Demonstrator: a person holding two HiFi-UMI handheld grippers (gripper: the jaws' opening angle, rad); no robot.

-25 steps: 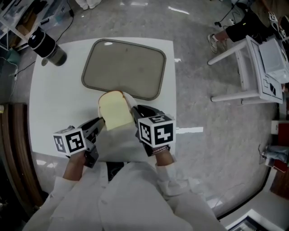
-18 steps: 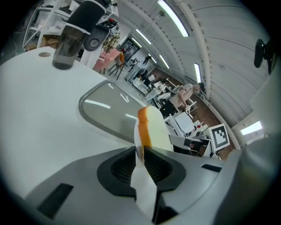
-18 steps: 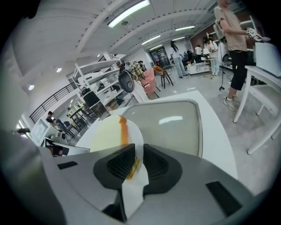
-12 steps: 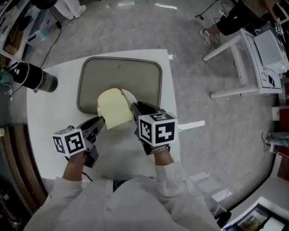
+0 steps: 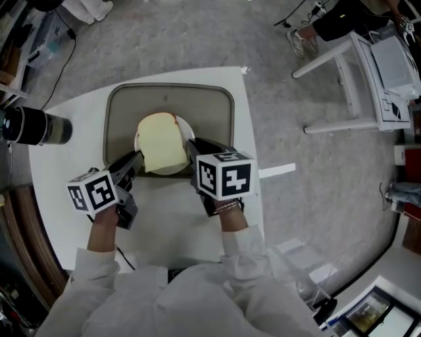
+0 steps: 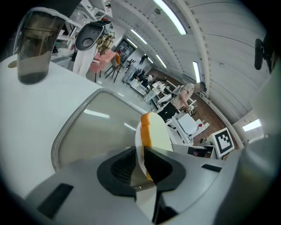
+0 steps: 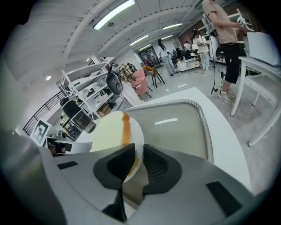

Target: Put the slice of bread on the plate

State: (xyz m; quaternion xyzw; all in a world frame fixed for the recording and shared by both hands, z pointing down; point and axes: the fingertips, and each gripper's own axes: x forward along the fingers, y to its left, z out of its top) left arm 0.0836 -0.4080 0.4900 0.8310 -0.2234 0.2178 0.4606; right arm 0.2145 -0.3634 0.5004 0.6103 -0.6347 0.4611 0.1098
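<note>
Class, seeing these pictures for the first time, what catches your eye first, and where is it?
A pale slice of bread lies on a small white plate, mid-picture in the head view, seen against a grey tray. The left gripper and right gripper clamp the plate's rim from opposite sides.

A white square table (image 5: 56,164) stands on a glossy grey speckled floor (image 5: 316,197); a white-framed stand (image 5: 360,82) sits far right. Long ceiling strip lights (image 7: 115,12) glow above what appear to be metal shelves (image 7: 81,99).
</note>
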